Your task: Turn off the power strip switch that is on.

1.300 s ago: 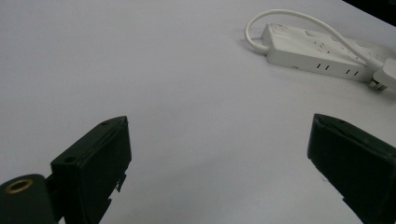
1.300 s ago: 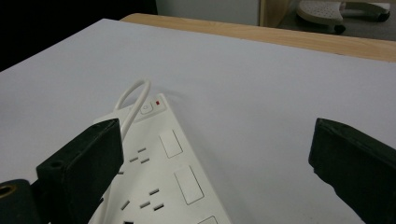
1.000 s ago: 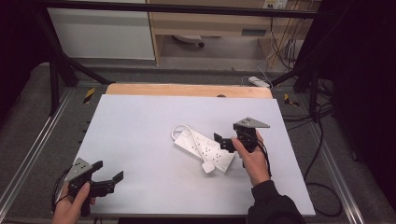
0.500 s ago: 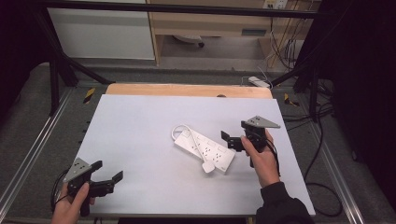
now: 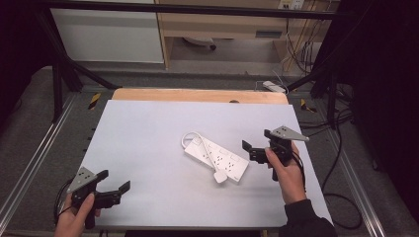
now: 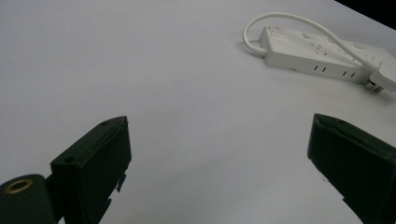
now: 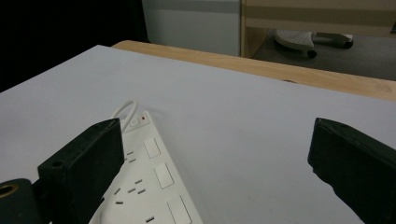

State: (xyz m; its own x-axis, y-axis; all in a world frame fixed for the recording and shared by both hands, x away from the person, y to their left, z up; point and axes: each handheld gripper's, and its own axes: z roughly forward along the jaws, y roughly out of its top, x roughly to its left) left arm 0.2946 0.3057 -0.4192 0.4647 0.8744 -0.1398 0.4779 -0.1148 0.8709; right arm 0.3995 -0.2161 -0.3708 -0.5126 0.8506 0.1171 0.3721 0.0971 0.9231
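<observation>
White tabletop point(image 5: 148, 138) carries power strip point(image 5: 217, 158) right of centre, plug point(image 5: 220, 177) lying at its near end; rigid, light, smooth-sided, best pinched across its narrow width; left gripper point(image 5: 111, 190) and right gripper point(image 5: 253, 150) both empty, jaws apart.

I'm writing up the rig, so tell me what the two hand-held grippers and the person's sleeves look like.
Both are black, pistol-shaped tools with two blocky black jaws. The left hand-held gripper and the right hand-held gripper each carry a grey three-cornered plate on top, and a black cable trails from each. A brass-coloured ring sits by the jaw base. The right arm wears a dark sleeve.
</observation>
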